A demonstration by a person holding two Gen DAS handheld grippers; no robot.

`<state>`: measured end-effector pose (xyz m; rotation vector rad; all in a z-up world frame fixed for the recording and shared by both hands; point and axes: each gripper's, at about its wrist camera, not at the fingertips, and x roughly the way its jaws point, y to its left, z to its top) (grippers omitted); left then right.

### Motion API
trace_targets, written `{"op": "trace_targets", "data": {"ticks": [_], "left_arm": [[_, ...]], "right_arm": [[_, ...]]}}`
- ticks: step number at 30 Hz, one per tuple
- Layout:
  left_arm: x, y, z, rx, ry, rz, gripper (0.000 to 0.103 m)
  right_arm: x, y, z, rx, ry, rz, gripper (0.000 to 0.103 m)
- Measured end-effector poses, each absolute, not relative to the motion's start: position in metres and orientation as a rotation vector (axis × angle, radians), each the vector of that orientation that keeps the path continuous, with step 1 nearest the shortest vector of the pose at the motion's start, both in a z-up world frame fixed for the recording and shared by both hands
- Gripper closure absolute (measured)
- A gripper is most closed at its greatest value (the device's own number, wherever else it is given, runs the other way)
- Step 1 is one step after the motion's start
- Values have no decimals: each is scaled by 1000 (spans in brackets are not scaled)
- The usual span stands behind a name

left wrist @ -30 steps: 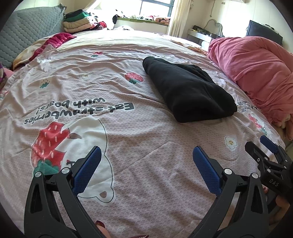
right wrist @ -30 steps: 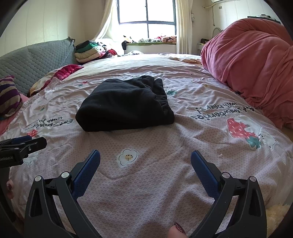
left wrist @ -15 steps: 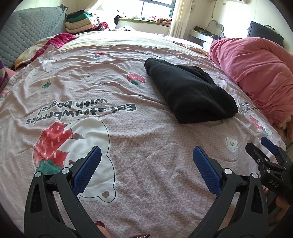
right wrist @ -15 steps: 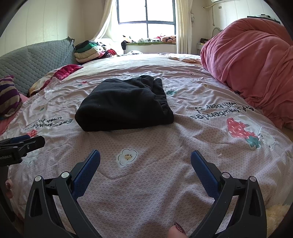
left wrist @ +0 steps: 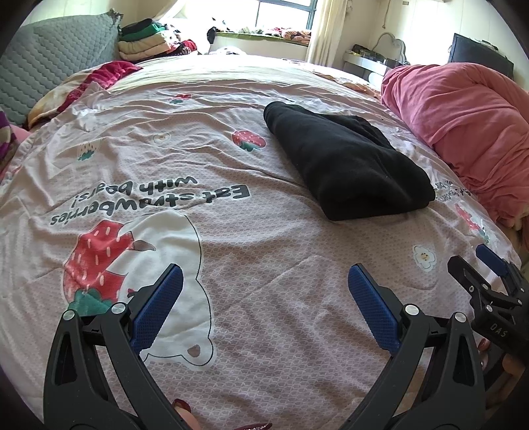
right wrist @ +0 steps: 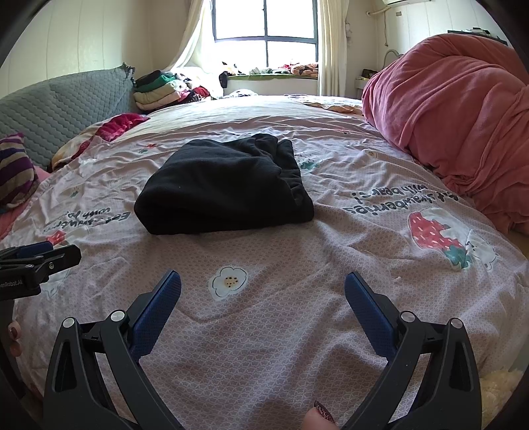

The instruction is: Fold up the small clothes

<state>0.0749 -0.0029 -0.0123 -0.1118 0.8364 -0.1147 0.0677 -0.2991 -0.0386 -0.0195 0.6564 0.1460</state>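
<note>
A folded black garment (left wrist: 344,165) is seen lying flat on the pink printed bedspread (left wrist: 231,231), near the middle of the bed. The left gripper (left wrist: 264,291) is held low over the near part of the bedspread, its blue pads (left wrist: 158,307) spread wide apart and nothing between them. The right gripper (right wrist: 263,297) is held in the same way (released, empty), above a printed flower (right wrist: 228,281). Both are kept well apart from the garment. A crumpled pink-red blanket (right wrist: 463,125) is piled on the right side of the bed, and a stack of folded clothes (right wrist: 158,89) is placed far behind, near the window (right wrist: 266,23).
</note>
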Motion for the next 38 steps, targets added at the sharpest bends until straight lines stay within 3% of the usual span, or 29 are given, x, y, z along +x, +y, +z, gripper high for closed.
{"op": "trace_targets", "data": {"ticks": [27, 34, 38], "left_arm": [[78, 28, -1, -197, 806, -53, 9], [90, 139, 36, -299, 816, 96, 9], [88, 251, 48, -308, 815, 299, 9]], "right_arm": [[61, -326, -19, 72, 607, 104, 4], [9, -475, 66, 265, 432, -281, 5], [-16, -607, 41, 303, 549, -663, 4]]}}
